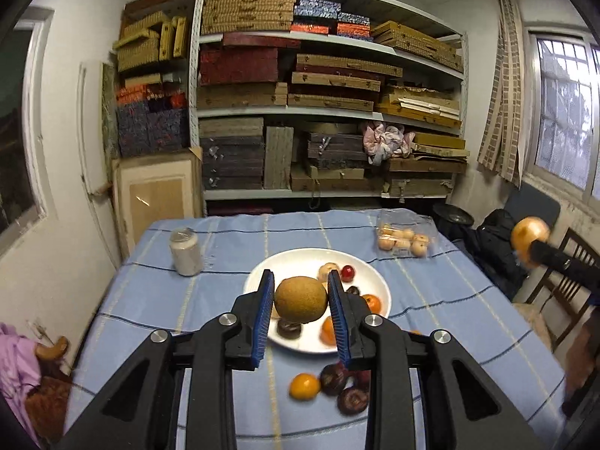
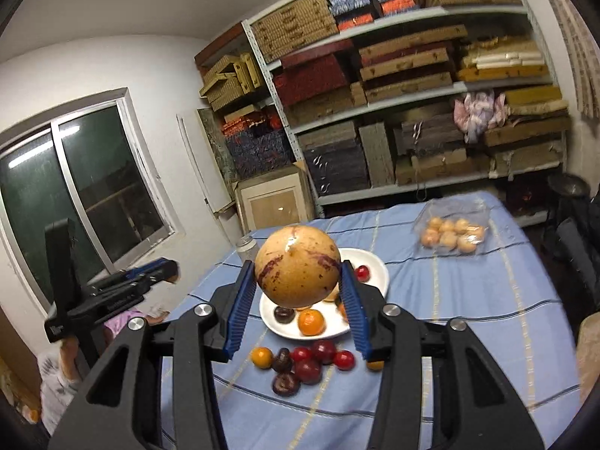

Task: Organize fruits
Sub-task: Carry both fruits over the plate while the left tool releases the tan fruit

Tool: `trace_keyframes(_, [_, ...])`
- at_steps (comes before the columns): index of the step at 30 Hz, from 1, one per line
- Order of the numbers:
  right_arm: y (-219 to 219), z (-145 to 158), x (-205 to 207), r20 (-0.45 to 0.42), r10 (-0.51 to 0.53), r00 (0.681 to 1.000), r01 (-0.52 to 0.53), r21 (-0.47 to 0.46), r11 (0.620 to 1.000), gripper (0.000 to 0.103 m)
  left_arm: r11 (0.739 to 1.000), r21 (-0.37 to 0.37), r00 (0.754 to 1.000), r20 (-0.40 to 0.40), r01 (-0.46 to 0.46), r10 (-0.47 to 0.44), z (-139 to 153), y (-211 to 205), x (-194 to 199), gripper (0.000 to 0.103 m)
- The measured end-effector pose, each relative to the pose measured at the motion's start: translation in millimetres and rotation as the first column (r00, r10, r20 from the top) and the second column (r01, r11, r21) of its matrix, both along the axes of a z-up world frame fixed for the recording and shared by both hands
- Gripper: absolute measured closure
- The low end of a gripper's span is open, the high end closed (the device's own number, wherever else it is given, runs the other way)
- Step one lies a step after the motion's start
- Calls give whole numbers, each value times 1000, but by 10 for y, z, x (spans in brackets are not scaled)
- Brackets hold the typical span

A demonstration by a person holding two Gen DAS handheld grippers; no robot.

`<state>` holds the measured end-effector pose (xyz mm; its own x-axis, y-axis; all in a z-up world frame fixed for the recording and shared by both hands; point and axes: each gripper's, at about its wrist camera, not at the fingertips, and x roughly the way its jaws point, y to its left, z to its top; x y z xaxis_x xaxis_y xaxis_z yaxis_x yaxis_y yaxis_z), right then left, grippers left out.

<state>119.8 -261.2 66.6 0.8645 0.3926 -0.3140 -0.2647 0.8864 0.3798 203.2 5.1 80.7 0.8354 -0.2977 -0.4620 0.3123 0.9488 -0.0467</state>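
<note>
Left gripper (image 1: 301,296): jaws clamped on a brown round fruit (image 1: 300,299), one blue pad against each side, the fruit held clear above the white plate (image 1: 378,292). Right gripper (image 2: 298,279): jaws clamped on a larger tan fruit with purple streaks (image 2: 297,265), likewise held in the air above the plate. The plate stands on the worktop (image 1: 450,300), which is covered by a blue checked cloth. On the plate: a red fruit (image 1: 347,272) near its far side, an orange citrus (image 1: 372,303) at its right side, a dark plum (image 1: 289,329) at its near side, and others partly hidden behind the pads. On the cloth just in front of the plate lies a loose group: one orange citrus (image 1: 304,386) and several dark red plums (image 1: 333,378); the right wrist view shows further red fruits in this group. Beyond the plate to the right, a clear bag of pale round fruits (image 1: 404,240). Beyond the plate to the left, a white jar (image 1: 185,252), upright. Shelving stacked with boxes (image 1: 330,86) stands behind the worktop.
</note>
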Motion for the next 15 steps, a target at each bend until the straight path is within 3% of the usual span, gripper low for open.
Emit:
trace_keyframes(8, [355,100,886,3,14,1000,-14,-1,1000,59,999,25,999,-19,-47,48,-88,-331,788,74])
trace_keyframes(12, [435,-196,1325,-69,28,997,-27,18,999,59,998,-28,992,-112,-63,59,-403,-288,1180,74])
trace_keyframes(15, [482,-432,1526,-134,46,990,-48,-18,999,59,997,-11,989,-132,-70,68,-617,-218,1261,74])
